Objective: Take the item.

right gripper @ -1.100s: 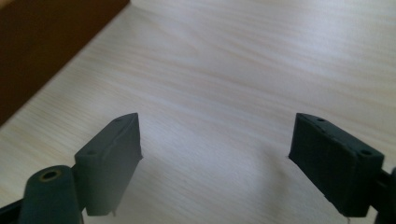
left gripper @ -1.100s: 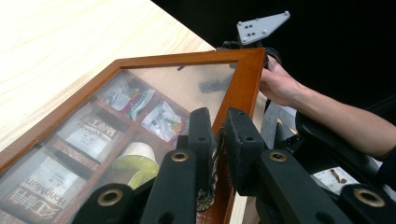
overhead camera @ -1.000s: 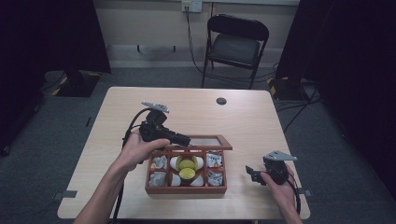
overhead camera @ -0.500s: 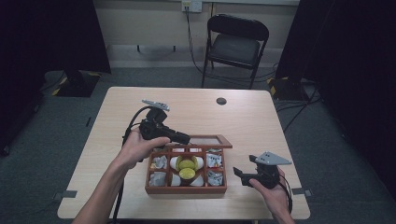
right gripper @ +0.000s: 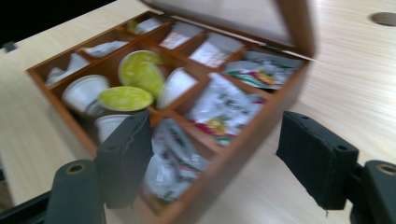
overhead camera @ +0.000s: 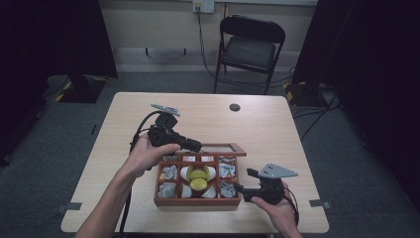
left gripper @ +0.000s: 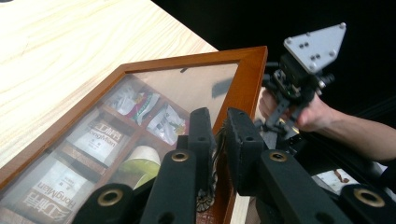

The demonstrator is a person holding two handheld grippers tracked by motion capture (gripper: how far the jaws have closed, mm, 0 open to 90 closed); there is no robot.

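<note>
Left tool (overhead camera: 190, 144) closed on the front rail of the glazed lid (left gripper: 196, 84), jaws pinching the wooden frame, as the left gripper view shows. Lid held raised, hinged at the far side of the wooden box (overhead camera: 163, 201). Box near the front edge of the bench (overhead camera: 277, 124), between the two hands, long axis running left to right across the bench.

Inside the box, small compartments: white cups (right gripper: 86, 91) with yellow-green tops in the middle, printed sachets (right gripper: 219, 107) in the outer ones. More packets (left gripper: 95, 135) visible through the glass in the left gripper view, with printed labels.

Right tool (overhead camera: 241, 188) wide open and empty, just beside the right front corner of the box. In the right gripper view, that corner lying between the two pads (right gripper: 126, 154), slightly blurred. Probably the nearer tool for any reach into the compartments, since the left one is busy with the lid. Touching the box wall or not: cannot tell.
</note>
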